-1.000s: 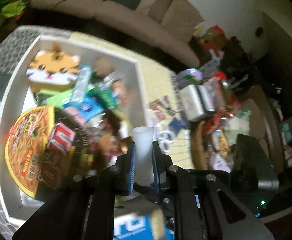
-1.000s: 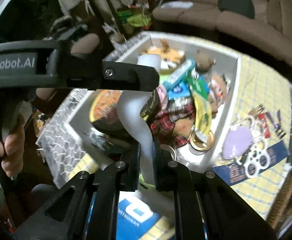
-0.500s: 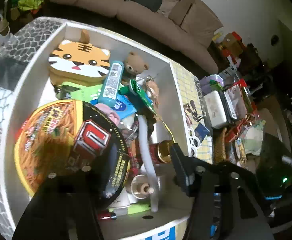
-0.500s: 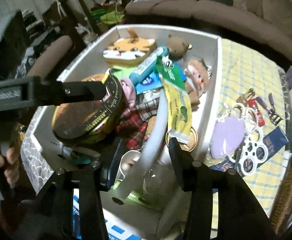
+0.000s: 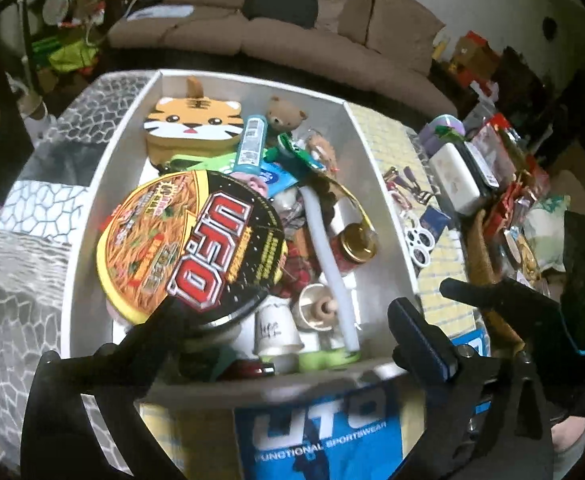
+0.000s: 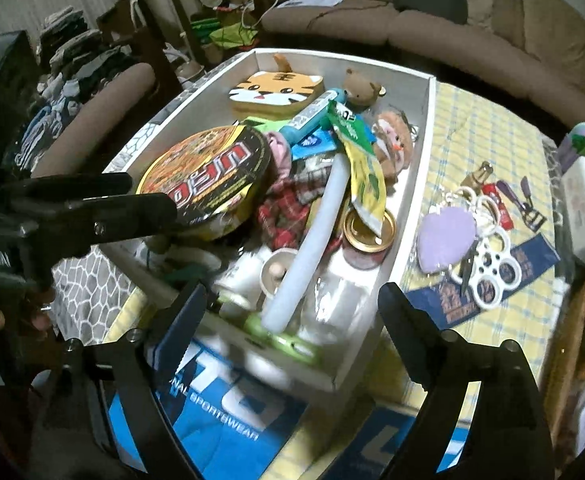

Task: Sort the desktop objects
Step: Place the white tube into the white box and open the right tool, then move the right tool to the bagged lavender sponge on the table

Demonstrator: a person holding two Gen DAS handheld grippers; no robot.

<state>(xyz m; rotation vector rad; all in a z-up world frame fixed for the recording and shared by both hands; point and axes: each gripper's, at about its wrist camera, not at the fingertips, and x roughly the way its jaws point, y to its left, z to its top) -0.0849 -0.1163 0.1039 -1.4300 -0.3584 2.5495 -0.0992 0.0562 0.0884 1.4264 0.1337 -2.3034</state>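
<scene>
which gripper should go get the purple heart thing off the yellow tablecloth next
Probably the right gripper: its jaws are opening empty, and the purple heart lies just beyond its right finger, outside the white box.

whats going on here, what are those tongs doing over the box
A person is sorting desktop clutter into a white box with handheld tongs in each hand. Both the left tongs and the right tongs are opening, with nothing pressed between them. A white tube lies in the box on the pile, beside a noodle bowl. More small items, such as a purple heart, wait on the yellow checked cloth.
</scene>
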